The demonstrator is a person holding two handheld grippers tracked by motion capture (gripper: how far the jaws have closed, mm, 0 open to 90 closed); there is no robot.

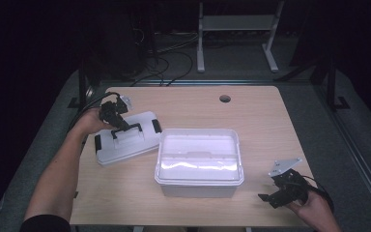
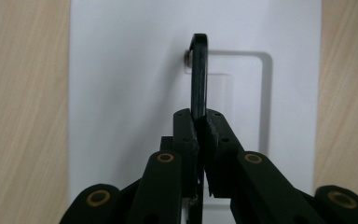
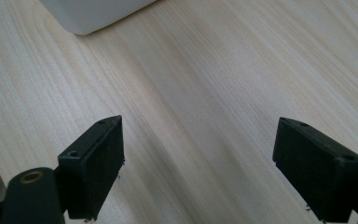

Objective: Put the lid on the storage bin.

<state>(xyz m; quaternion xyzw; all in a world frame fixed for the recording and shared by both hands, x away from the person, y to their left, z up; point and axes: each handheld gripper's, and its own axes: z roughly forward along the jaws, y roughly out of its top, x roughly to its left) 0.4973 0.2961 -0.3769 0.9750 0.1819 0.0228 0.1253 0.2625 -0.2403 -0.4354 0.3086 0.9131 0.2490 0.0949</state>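
Note:
A white lid (image 1: 125,141) with black end latches lies flat on the table's left half. Its black carry handle (image 1: 128,129) stands raised, and my left gripper (image 1: 120,123) is shut on it. In the left gripper view the handle (image 2: 199,74) rises edge-on from between the closed jaws over the white lid (image 2: 121,93). An open white bin (image 1: 199,160) sits mid-table, right of the lid. My right gripper (image 1: 269,195) hovers open near the front right corner, right of the bin. The right gripper view has its gripper (image 3: 198,172) wide apart over bare wood.
The wooden table (image 1: 261,121) has a round cable hole (image 1: 225,98) near its back edge. A corner of the white bin (image 3: 93,14) lies at the top of the right gripper view. Cables and a white frame (image 1: 236,29) stand on the floor beyond the table.

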